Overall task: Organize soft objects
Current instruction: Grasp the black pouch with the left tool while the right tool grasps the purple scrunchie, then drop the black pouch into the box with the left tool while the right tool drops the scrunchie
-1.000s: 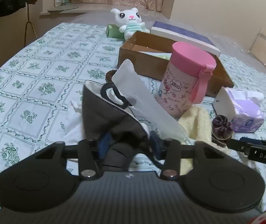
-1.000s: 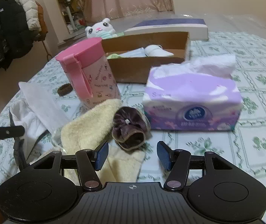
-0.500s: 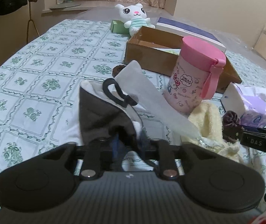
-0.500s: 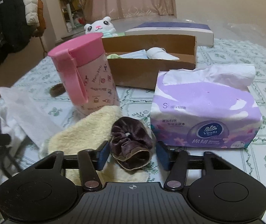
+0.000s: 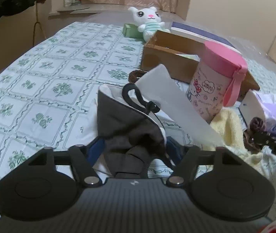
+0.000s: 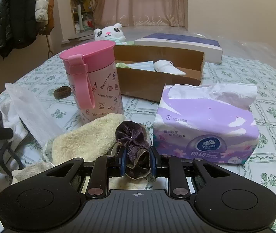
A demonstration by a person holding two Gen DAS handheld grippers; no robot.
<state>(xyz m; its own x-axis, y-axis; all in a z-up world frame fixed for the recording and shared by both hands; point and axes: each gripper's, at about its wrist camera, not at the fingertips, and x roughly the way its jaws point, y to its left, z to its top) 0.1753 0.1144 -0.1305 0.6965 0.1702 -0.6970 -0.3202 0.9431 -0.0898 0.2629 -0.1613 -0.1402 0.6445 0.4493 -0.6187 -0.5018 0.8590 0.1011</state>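
**Right claw pinches the scrunchie; left claw spreads around the dark mask**

The right gripper (image 6: pixel 137 162) has just been closing, and its blue pads now press on both sides of a dark purple velvet scrunchie (image 6: pixel 133 138), which bulges up above them. The scrunchie sits at the edge of a cream fleece cloth (image 6: pixel 87 137), just beside a purple tissue pack (image 6: pixel 205 126) with white tissue sticking out of its top.

The left gripper (image 5: pixel 135 149) has just been opening. Its jaws stand wide with a dark grey face mask (image 5: pixel 126 120) bunched between them; whether the pads touch the fabric is not clear. The mask has a white lining and a black ear loop (image 5: pixel 136 97), and it lies on the green-patterned tablecloth (image 5: pixel 50 73) against a white packet (image 5: pixel 169 97) that leans across it.

Behind these stands a pink Hello Kitty cup (image 6: pixel 95 81) with a pink lid and strap. A brown hair tie (image 6: pixel 62 92) lies on the cloth to its left. Further back is an open cardboard box (image 6: pixel 157 75) holding a blue mask and a white sock, then a white plush toy (image 5: pixel 147 22) and a flat white-and-purple box (image 6: pixel 178 44).
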